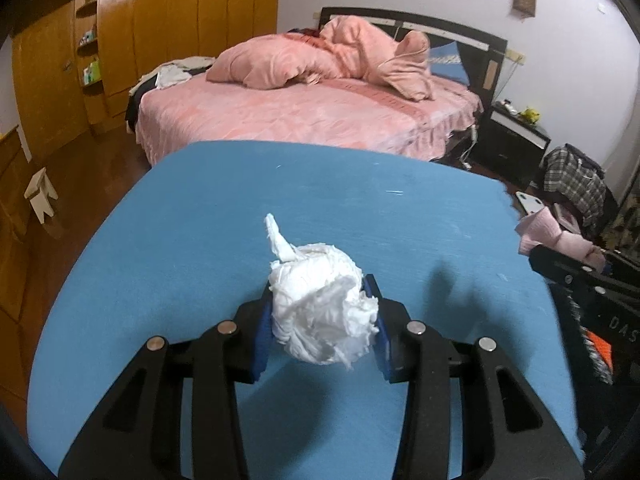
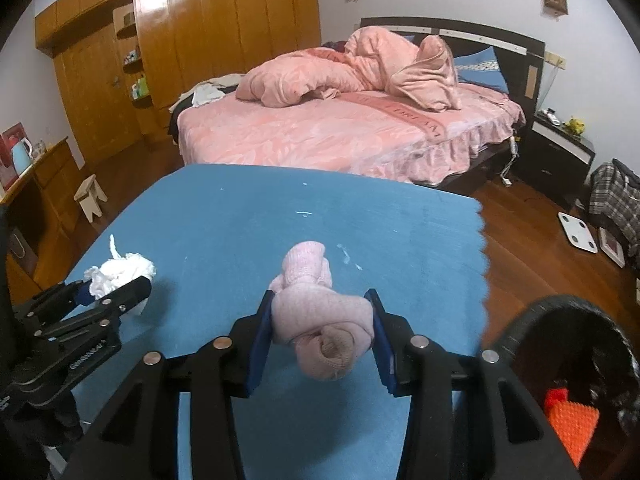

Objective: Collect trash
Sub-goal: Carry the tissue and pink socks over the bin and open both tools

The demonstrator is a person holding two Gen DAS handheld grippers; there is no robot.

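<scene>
My left gripper is shut on a crumpled white tissue wad and holds it just above the blue table. It also shows at the left of the right wrist view, with the tissue between its fingers. My right gripper is shut on a knotted pink cloth bundle over the blue table. That bundle also shows at the right edge of the left wrist view. A black trash bin stands at the lower right, beside the table, with an orange item inside.
A bed with pink bedding lies beyond the table. Wooden wardrobes line the far left wall. A small white stool and a white scale sit on the wood floor. A black nightstand stands right of the bed.
</scene>
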